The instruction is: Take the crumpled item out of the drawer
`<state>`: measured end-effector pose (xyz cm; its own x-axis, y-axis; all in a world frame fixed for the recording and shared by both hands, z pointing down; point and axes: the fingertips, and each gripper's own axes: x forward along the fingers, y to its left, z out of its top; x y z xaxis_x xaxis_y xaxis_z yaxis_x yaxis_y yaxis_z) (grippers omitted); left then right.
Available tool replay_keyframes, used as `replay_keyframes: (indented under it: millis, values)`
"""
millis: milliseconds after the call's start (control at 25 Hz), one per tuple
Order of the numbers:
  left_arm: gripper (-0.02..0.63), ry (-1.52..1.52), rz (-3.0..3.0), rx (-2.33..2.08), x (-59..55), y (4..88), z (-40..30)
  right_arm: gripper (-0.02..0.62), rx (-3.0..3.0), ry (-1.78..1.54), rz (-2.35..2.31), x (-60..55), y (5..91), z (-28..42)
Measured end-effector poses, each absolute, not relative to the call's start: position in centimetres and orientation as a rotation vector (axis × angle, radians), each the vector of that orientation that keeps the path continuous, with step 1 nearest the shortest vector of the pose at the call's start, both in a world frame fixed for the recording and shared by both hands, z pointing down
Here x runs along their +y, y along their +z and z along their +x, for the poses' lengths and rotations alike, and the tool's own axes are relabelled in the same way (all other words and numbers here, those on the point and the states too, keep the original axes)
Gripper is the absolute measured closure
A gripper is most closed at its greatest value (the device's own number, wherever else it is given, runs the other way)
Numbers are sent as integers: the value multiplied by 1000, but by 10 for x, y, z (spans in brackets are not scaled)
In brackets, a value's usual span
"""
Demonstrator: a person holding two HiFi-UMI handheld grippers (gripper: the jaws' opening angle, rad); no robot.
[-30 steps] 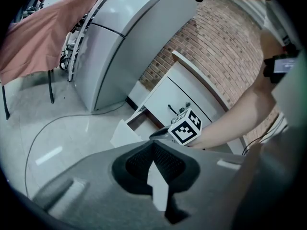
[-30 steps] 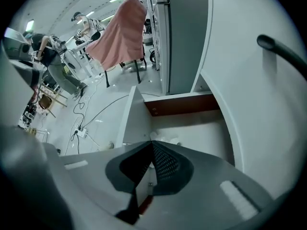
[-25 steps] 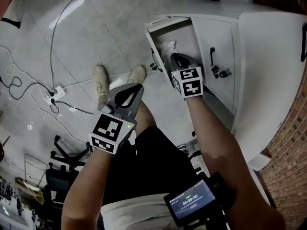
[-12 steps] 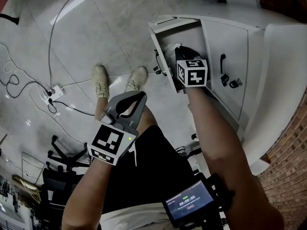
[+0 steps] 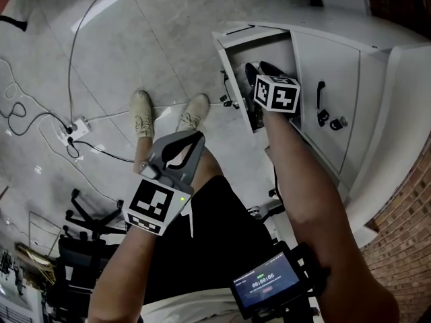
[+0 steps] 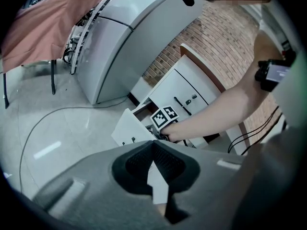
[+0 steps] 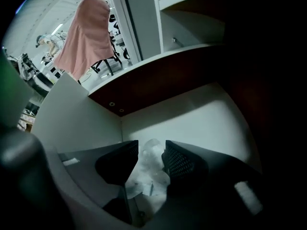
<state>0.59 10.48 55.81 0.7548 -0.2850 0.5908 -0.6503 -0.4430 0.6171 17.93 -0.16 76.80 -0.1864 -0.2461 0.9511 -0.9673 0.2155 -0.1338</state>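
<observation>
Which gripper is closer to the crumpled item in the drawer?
Right. The right gripper is down in the drawer, its jaws just opened either side of the crumpled item; the left gripper hangs outside, above the floor.

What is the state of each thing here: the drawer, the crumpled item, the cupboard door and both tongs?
Drawer: pulled open.
Crumpled item: lying in the drawer, not gripped.
Cupboard door: shut.
Right tongs: open; jaws have just been opening, crumpled item between them.
Left tongs: shut, empty.
</observation>
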Motion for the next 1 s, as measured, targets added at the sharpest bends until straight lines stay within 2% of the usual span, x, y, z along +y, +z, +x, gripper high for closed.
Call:
replay_keyframes:
  millis: [200, 360, 560, 1000]
  values:
    - [603, 513, 2039, -705, 110, 559, 2, 408, -1573, 1086, 1139, 9, 780, 180]
    - [603, 536, 2032, -705, 115, 564, -3, 485, -1562, 1085, 1124, 12, 785, 179]
    - [603, 534, 2036, -713, 111, 561, -7, 545, -1563, 1020, 1105, 10, 776, 178]
    - [603, 535, 2097, -671, 106, 535, -8, 560, -1608, 900, 1162, 3, 732, 173]
